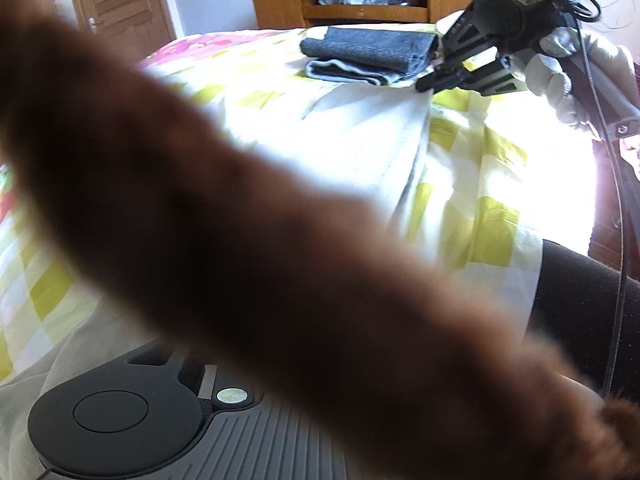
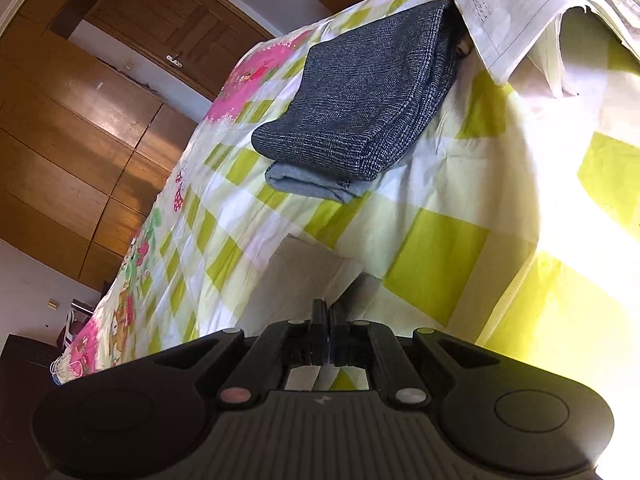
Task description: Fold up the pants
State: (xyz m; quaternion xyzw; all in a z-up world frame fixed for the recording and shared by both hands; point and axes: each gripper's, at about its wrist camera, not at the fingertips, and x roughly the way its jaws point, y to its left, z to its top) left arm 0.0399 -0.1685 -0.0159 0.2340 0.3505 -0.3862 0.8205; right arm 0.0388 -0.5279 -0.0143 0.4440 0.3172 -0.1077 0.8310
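Pale pants (image 2: 304, 280) pinched in right hand-held gripper (image 2: 329, 312) on bed (image 2: 440, 248).

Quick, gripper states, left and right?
Left hand-held gripper: cannot tell, blurred brown fabric hides its fingers.
Right hand-held gripper: shut on the white cloth.

Pale pants (image 1: 360, 136) spread flat, corner pinched.

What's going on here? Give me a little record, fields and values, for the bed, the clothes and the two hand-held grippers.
Surface: bed cover, yellow-green and white checks
Folded stack: dark grey pants on a light blue garment
In work: pale garment, lying on the cover
Right gripper: shut on the pale garment's edge
Left gripper: fingers hidden by blurred brown thing
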